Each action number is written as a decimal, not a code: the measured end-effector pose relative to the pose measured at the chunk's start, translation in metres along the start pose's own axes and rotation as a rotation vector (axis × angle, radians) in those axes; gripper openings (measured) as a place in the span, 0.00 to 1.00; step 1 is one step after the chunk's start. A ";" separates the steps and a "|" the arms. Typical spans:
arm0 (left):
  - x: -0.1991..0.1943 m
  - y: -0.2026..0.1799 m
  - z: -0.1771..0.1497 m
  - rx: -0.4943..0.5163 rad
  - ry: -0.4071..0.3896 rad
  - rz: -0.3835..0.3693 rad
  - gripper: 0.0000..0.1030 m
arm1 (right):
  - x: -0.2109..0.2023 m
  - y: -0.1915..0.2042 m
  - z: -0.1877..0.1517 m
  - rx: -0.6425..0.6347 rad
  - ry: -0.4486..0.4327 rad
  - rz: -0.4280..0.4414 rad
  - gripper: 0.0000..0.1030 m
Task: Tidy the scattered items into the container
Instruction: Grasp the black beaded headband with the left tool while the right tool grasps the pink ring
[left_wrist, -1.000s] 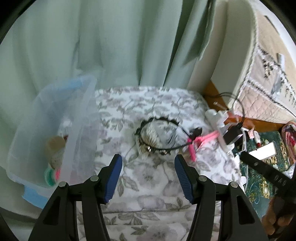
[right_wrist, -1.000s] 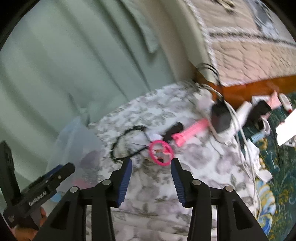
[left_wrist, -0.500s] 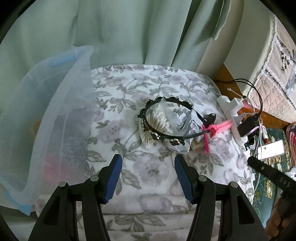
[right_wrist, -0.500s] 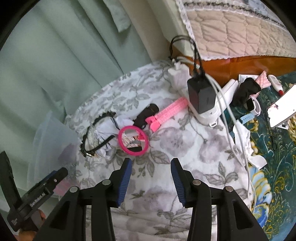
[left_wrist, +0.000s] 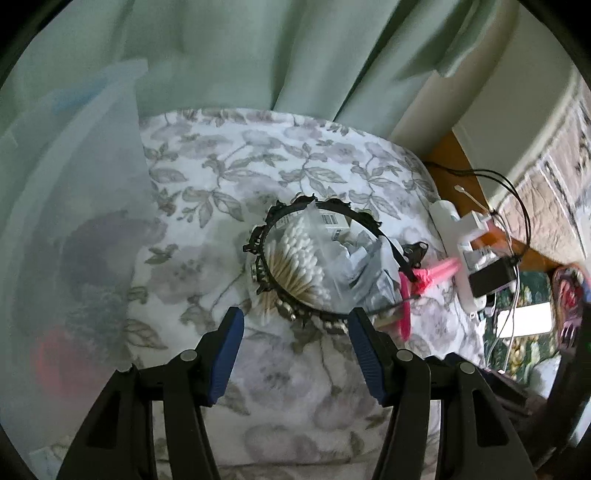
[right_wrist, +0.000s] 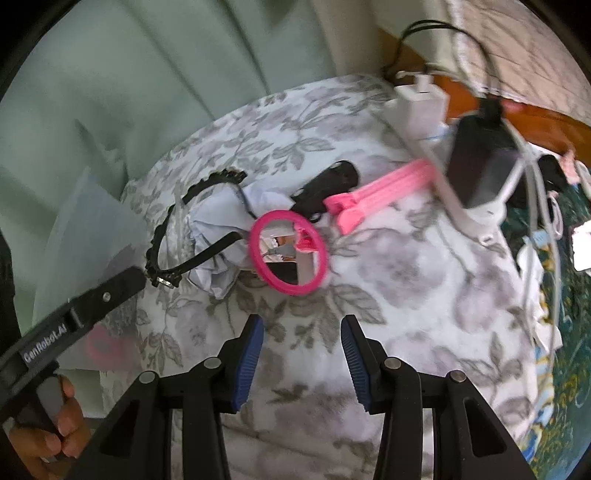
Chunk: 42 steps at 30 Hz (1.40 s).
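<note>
Floral-printed cloth (left_wrist: 229, 177) is being shown spread over a rounded surface, with green curtain (left_wrist: 221, 48) hanging at the far side.

Left tongs (left_wrist: 295, 328): blue pads are being held spread apart, nothing pinched, just near of the black headband (left_wrist: 258, 240).

Right tongs (right_wrist: 302, 334): pads are likewise being held spread and empty, just near of the pink round mirror (right_wrist: 288, 254).

Black headband: is being seen lying on the cloth, encircling a clear bag of cotton swabs (left_wrist: 303, 258).

Pink round mirror: is being seen lying just right of the bag, touching the crumpled plastic.

Pink comb (right_wrist: 376, 192): is being seen lying far right of the mirror, beside a black cylindrical item (right_wrist: 328, 184).

Translucent container (left_wrist: 74, 240): is being seen standing at the left edge of the cloth; dark and red shapes are showing through its wall, too blurred to be identified.

White power strip (right_wrist: 424, 107) with black adapter (right_wrist: 480, 166): are being seen lying at the far right edge.

Hand (right_wrist: 55, 424): is being seen gripping the left tool's handle in the right wrist view.
</note>
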<state>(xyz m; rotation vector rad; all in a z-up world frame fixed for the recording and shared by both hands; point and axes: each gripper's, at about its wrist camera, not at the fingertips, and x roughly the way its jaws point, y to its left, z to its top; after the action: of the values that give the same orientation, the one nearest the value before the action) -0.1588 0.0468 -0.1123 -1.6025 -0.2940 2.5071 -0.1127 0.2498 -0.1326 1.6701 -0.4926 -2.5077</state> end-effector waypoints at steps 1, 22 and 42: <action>0.004 0.002 0.002 -0.019 0.011 -0.007 0.58 | 0.005 0.002 0.003 -0.009 0.005 -0.006 0.46; 0.018 0.021 0.026 -0.158 0.008 -0.144 0.21 | 0.032 -0.021 0.041 0.043 -0.001 -0.042 0.45; 0.059 0.003 0.051 -0.148 0.050 -0.246 0.22 | 0.042 -0.025 0.056 0.055 -0.022 0.027 0.15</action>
<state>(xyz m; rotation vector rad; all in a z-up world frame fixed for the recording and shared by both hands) -0.2300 0.0535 -0.1438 -1.5690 -0.6414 2.3036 -0.1781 0.2748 -0.1582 1.6445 -0.5875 -2.5188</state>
